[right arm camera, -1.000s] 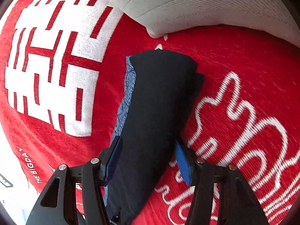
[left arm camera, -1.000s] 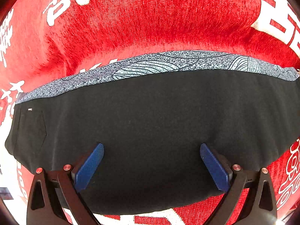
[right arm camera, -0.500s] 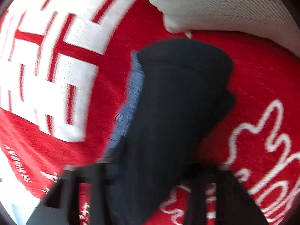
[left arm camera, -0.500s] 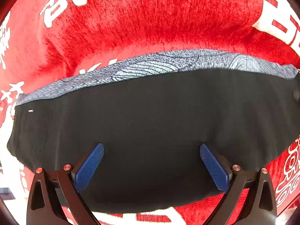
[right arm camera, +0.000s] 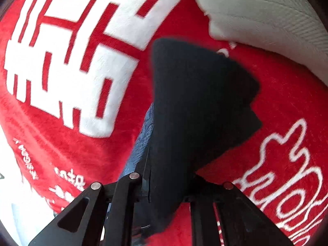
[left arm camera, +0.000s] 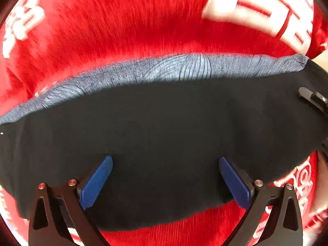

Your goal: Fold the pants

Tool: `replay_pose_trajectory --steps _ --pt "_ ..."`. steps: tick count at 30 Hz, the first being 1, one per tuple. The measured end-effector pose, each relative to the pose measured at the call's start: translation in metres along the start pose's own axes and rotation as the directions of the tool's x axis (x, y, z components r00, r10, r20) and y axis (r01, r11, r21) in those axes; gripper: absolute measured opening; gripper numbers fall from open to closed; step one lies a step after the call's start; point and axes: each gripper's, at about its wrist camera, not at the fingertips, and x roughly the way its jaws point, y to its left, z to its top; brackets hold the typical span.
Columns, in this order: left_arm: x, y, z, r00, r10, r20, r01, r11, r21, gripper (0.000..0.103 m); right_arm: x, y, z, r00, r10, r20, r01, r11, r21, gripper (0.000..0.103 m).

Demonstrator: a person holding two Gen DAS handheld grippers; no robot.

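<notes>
The black pants [left arm camera: 164,135] lie folded lengthwise on a red blanket, with a grey patterned layer [left arm camera: 184,69] showing along their far edge. My left gripper [left arm camera: 165,176] is open, its blue pads [left arm camera: 96,178] spread over the middle of the pants. My right gripper [right arm camera: 168,186] is shut on the pants' end [right arm camera: 196,106] and holds it raised off the blanket; its pads are hidden in the cloth. The right gripper's tip also shows at the right edge of the left wrist view [left arm camera: 313,100].
The red blanket [right arm camera: 287,102] with white characters [right arm camera: 67,67] covers the whole surface. A white pillow [right arm camera: 262,12] lies at the far right in the right wrist view. The blanket's edge shows at the lower left [right arm camera: 12,164].
My right gripper has closed on the pants' end and lifted it, so the cloth bunches up. The left gripper stays open over the pants, and the view has shifted a little.
</notes>
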Motion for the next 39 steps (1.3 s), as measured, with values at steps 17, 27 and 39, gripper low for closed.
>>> replay_pose_trajectory --steps 17,27,39 --pt "-0.007 0.013 -0.005 0.997 -0.055 0.052 0.054 0.998 0.015 0.103 0.016 0.165 -0.085 0.989 -0.145 -0.007 0.105 0.747 -0.656 0.013" --pt "-0.087 0.193 -0.026 0.997 0.038 0.064 -0.026 0.982 -0.186 0.103 0.057 0.222 -0.177 0.945 -0.302 0.126 0.252 0.428 -0.868 0.013" --pt "-0.080 0.321 -0.064 0.990 0.139 -0.028 -0.140 0.936 -0.323 0.103 0.141 0.191 -0.315 0.818 -0.449 0.360 0.389 -0.031 -0.921 0.046"
